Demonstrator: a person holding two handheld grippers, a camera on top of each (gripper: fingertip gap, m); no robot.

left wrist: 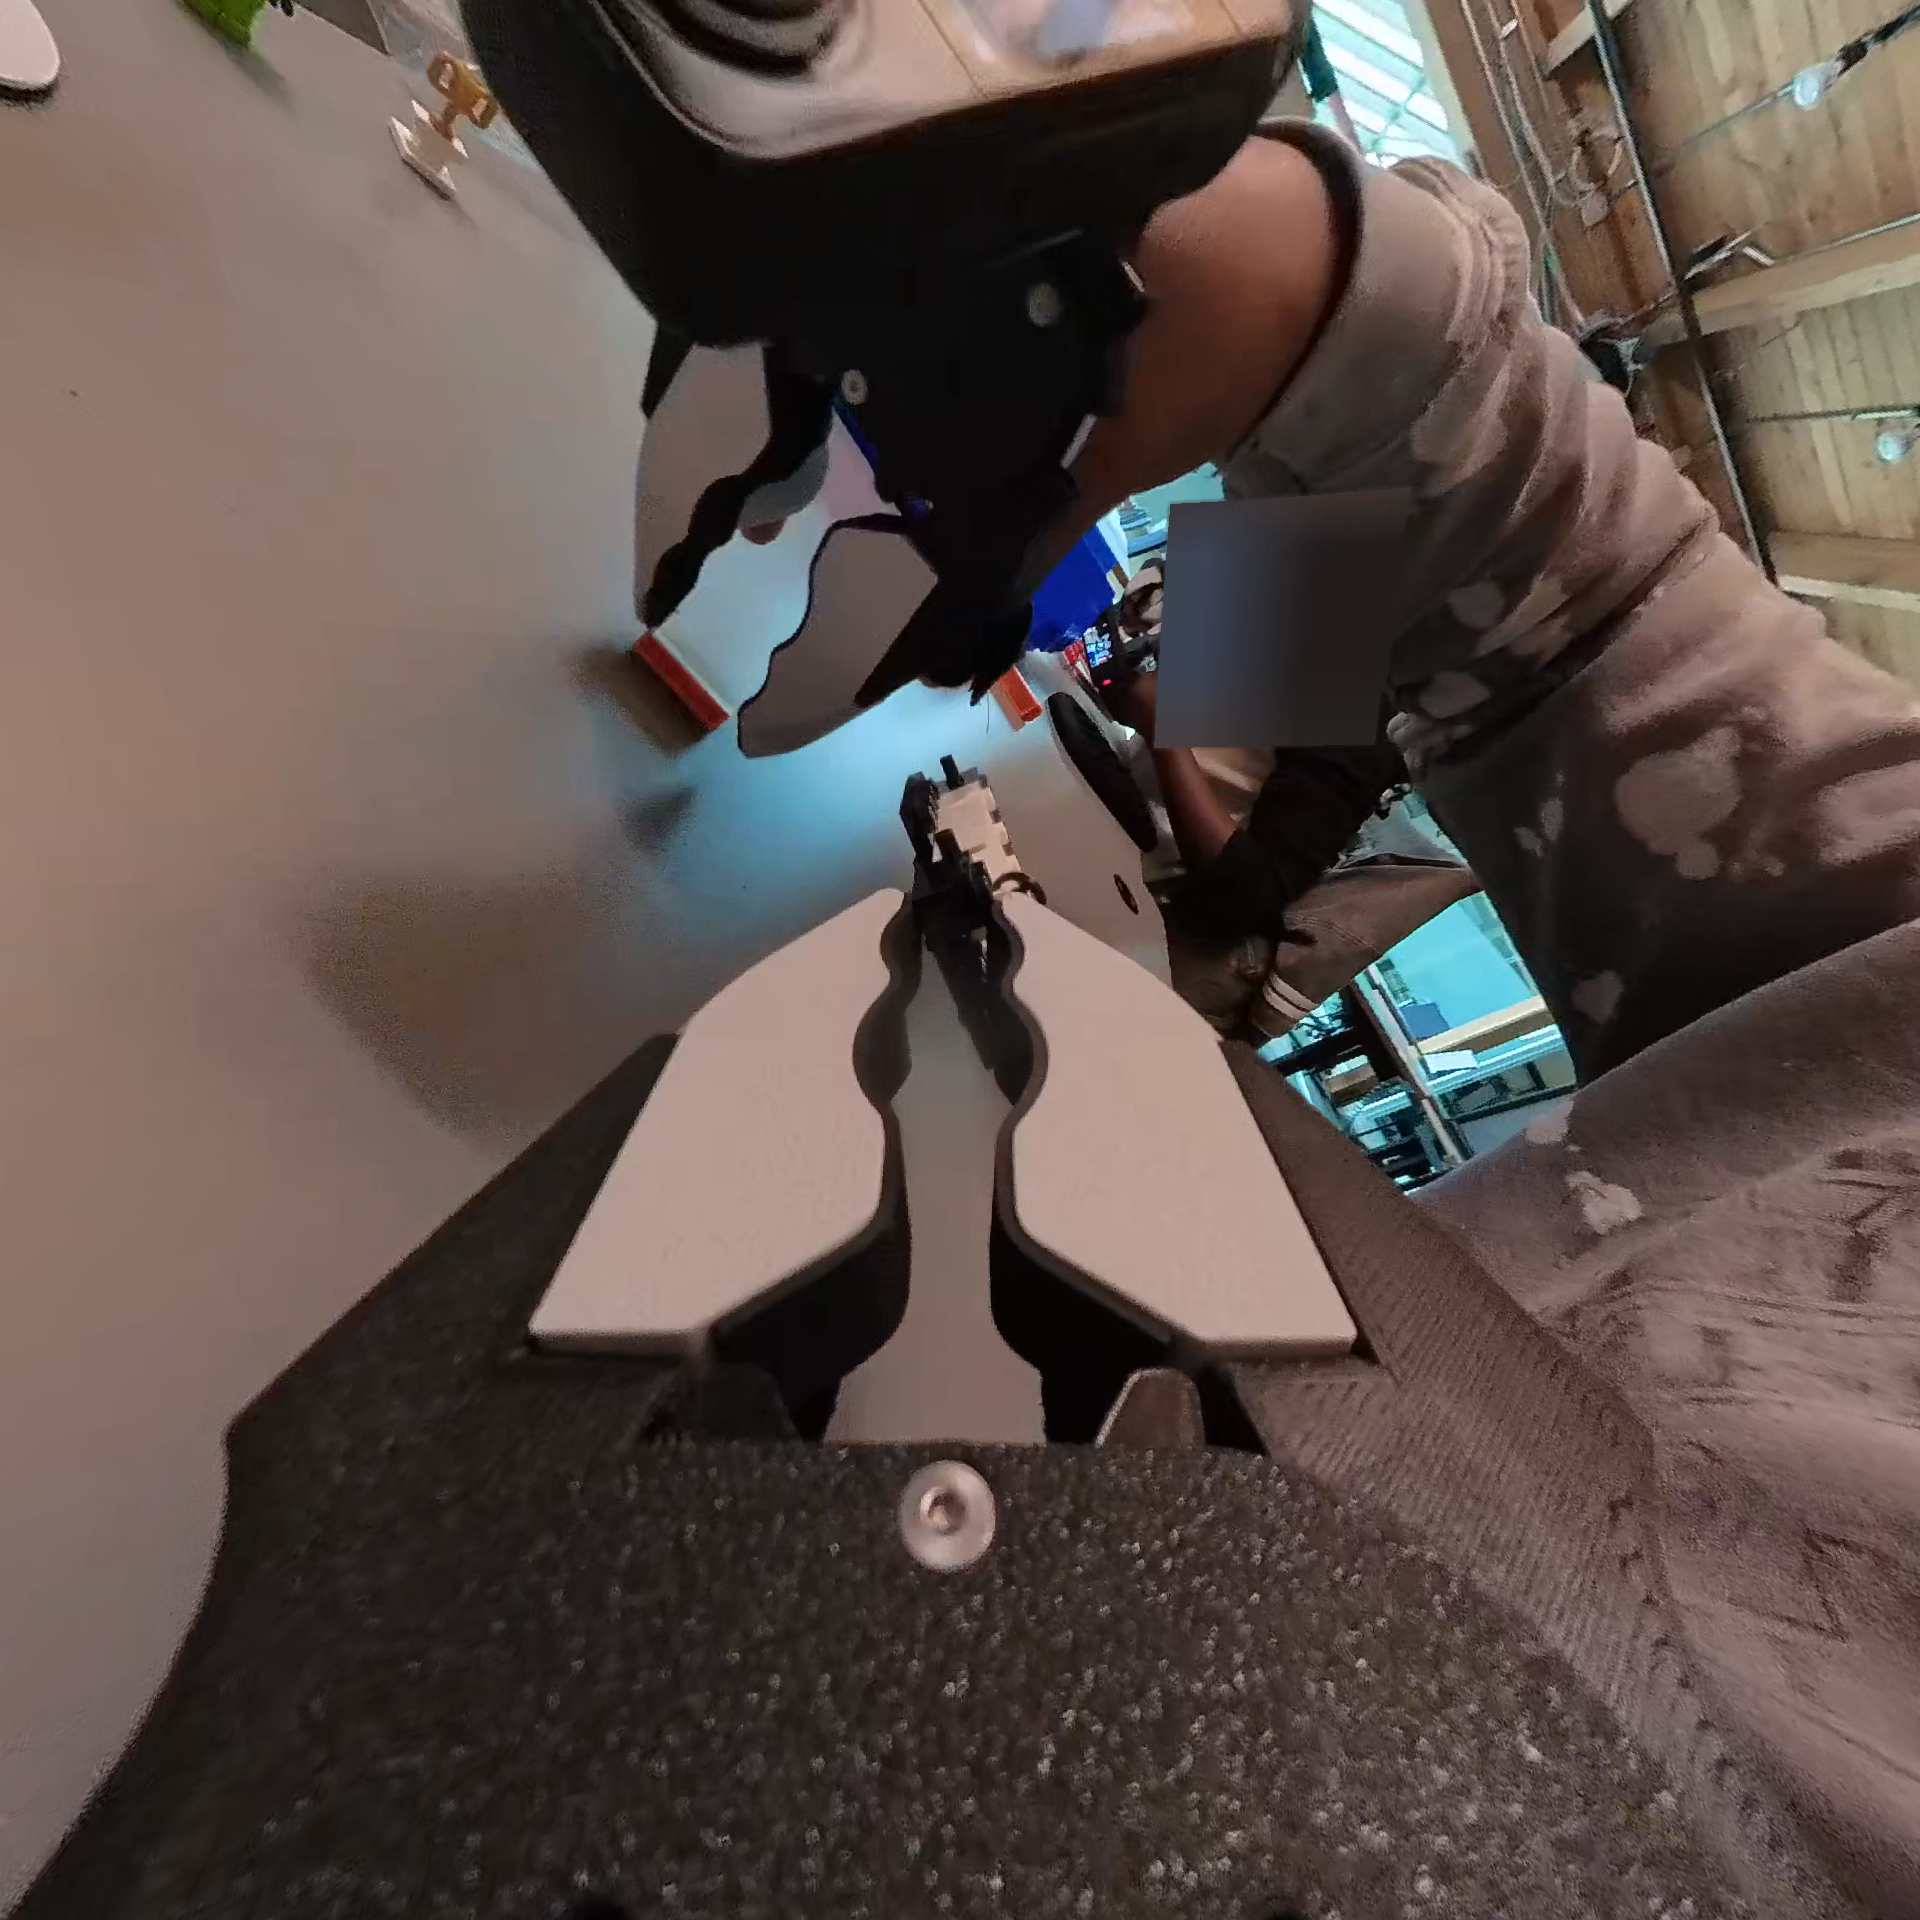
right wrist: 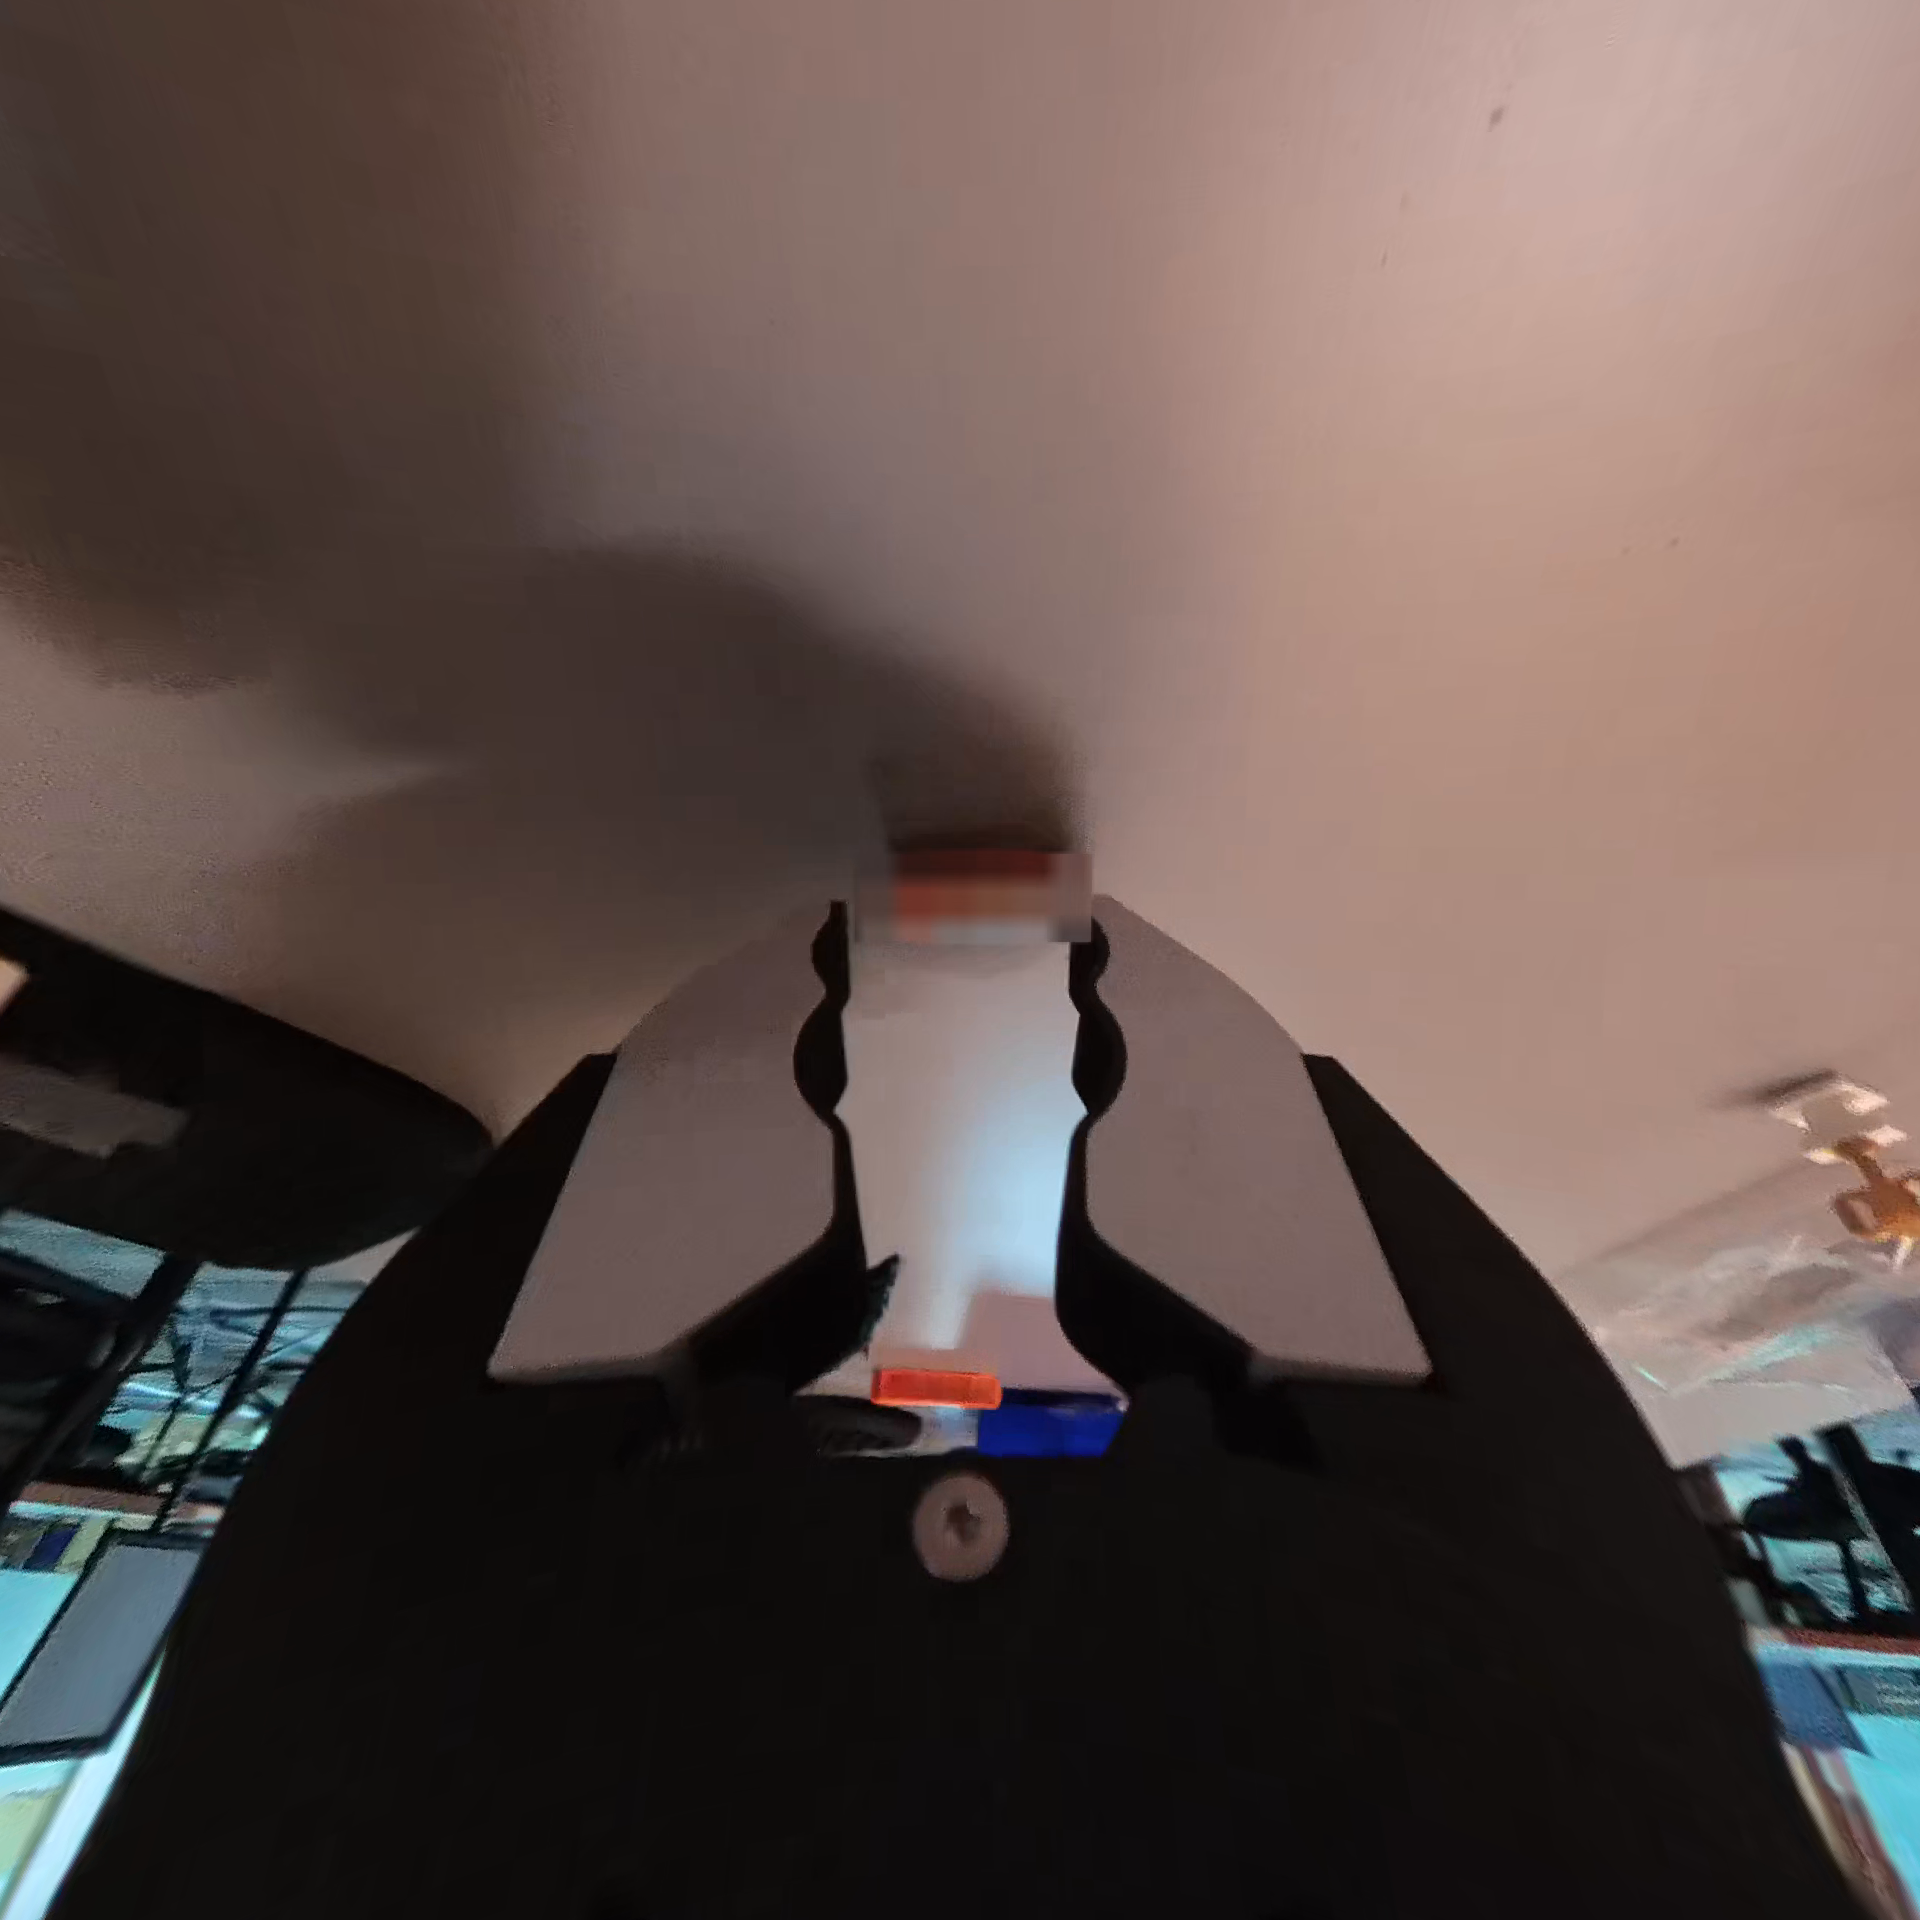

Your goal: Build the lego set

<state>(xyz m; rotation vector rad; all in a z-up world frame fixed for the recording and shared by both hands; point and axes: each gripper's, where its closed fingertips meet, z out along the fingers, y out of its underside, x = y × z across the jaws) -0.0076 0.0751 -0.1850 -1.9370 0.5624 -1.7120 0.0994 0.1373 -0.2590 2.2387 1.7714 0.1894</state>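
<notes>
Table (left wrist: 260, 623): pale, matte surface filling most of both views.

Person (left wrist: 1558, 644): mottled grey-brown top, leaning over the table's far edge; black glove (left wrist: 1247, 883) near the edge.

Right gripper (left wrist: 717, 665): black body, grey fingers (right wrist: 717, 1164). In the left wrist view it comes down from above, tips close to the table. Its fingers pinch a flat white piece (right wrist: 956, 1122) by the two long sides; the piece has orange-red trim (left wrist: 681, 681) at each end, and its far end lies at or just above the table, though I cannot tell which.

Left gripper (left wrist: 956, 914): black textured body, grey fingers (left wrist: 758, 1122) nearly together, tips clamped on a small black-and-white lego build (left wrist: 961, 831). The build juts forward past the tips, held above the table, just beside the right gripper's tips.

Plastic bags (right wrist: 1714, 1309): clear, crinkled, at the table's edge.

Tan lego figure (left wrist: 457, 99): small, on a white base, well apart from both grippers.
</notes>
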